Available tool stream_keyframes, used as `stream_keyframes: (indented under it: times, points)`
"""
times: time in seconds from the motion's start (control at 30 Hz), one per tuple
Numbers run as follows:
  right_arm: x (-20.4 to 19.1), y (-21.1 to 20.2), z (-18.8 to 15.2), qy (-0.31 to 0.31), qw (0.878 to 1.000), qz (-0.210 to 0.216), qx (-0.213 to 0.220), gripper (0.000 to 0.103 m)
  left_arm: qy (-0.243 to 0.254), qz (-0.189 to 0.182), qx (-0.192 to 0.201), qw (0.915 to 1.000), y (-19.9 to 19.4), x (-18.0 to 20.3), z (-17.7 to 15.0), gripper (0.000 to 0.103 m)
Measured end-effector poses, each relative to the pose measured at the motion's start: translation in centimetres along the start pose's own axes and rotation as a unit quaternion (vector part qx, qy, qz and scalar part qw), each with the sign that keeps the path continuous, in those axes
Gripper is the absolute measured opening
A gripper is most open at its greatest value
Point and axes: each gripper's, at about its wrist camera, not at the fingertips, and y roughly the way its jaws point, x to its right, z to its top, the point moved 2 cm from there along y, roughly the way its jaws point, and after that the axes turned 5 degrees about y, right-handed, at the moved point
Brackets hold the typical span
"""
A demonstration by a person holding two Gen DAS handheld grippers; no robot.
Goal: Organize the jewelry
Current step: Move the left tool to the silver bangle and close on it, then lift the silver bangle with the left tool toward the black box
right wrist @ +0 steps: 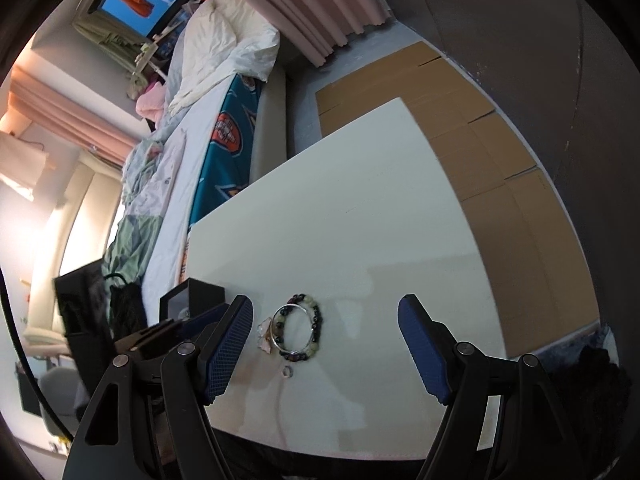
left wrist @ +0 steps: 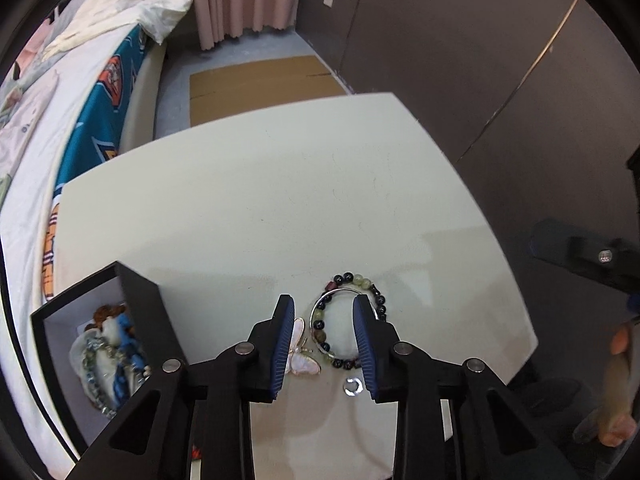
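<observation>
A beaded bracelet (left wrist: pixel 352 280) lies on the white table (left wrist: pixel 280 200) with a thin silver bangle (left wrist: pixel 316 304) over it. A pale butterfly brooch (left wrist: pixel 302 350) and a small silver ring (left wrist: pixel 354 385) lie beside it. My left gripper (left wrist: pixel 325 344) is open and empty, its jaws low on either side of the bracelet and brooch. A black box (left wrist: pixel 140 304) at the left holds several pieces of jewelry (left wrist: pixel 108 356). My right gripper (right wrist: pixel 326 348) is open and empty above the table's near edge; the bracelet (right wrist: pixel 316 320), ring (right wrist: pixel 288 371) and box (right wrist: pixel 200 294) lie ahead of it.
A bed (left wrist: pixel 60 120) with a teal blanket runs along the table's left side. Flat cardboard (left wrist: pixel 260 84) lies on the floor beyond the table, by a dark wall (left wrist: pixel 480 60). In the right wrist view, cardboard (right wrist: pixel 500 160) also covers the floor to the right.
</observation>
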Motion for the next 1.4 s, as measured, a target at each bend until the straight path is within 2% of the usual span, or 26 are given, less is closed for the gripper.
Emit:
stream_keyframes:
  times: [0.07,0.23,0.33,0.5,0.77,1.03,1.17,1.23,1.3,1.4]
  points:
    - [0.4,-0.1,0.1,0.006,1.000,0.001,0.000,0.075,0.002,0.006,-0.014,0.9999,1.0,0.0,0.0,0.025]
    - [0.9,-0.3,0.2,0.010,1.000,0.004,0.001,0.075,0.008,0.016,-0.030,0.9994,2.7,0.0,-0.2,0.024]
    - [1.0,-0.4,0.2,0.012,1.000,0.006,0.002,0.075,0.008,0.018,-0.040,0.9990,3.5,-0.1,-0.4,0.011]
    - [1.0,-0.4,0.3,0.012,1.000,0.008,0.002,0.075,0.005,0.010,-0.035,0.9993,3.5,-0.3,-0.4,0.003]
    - [0.9,-0.3,0.1,0.008,1.000,0.008,0.002,0.075,0.001,-0.001,-0.005,1.0000,0.9,-0.4,-0.2,0.001]
    - [0.1,2.5,-0.5,-0.008,0.999,0.007,-0.030,0.075,-0.010,-0.003,0.037,0.9993,-3.1,-1.4,0.0,0.001]
    - [-1.2,3.9,-1.2,-0.039,0.998,-0.009,-0.037,0.075,-0.019,-0.003,0.052,0.9984,-4.6,-2.2,-0.3,0.001]
    - [-1.8,4.5,-1.5,-0.054,0.998,-0.019,-0.039,0.073,-0.023,-0.002,0.058,0.9981,-5.3,-2.7,-0.5,0.001]
    - [-2.5,5.4,-2.0,-0.071,0.996,-0.028,-0.048,0.060,-0.027,-0.002,0.064,0.9976,-6.1,-3.2,-0.8,0.001]
    - [-3.3,6.7,-2.6,-0.090,0.993,-0.049,-0.059,0.050,-0.032,-0.001,0.073,0.9968,-7.1,-4.0,-1.3,0.001]
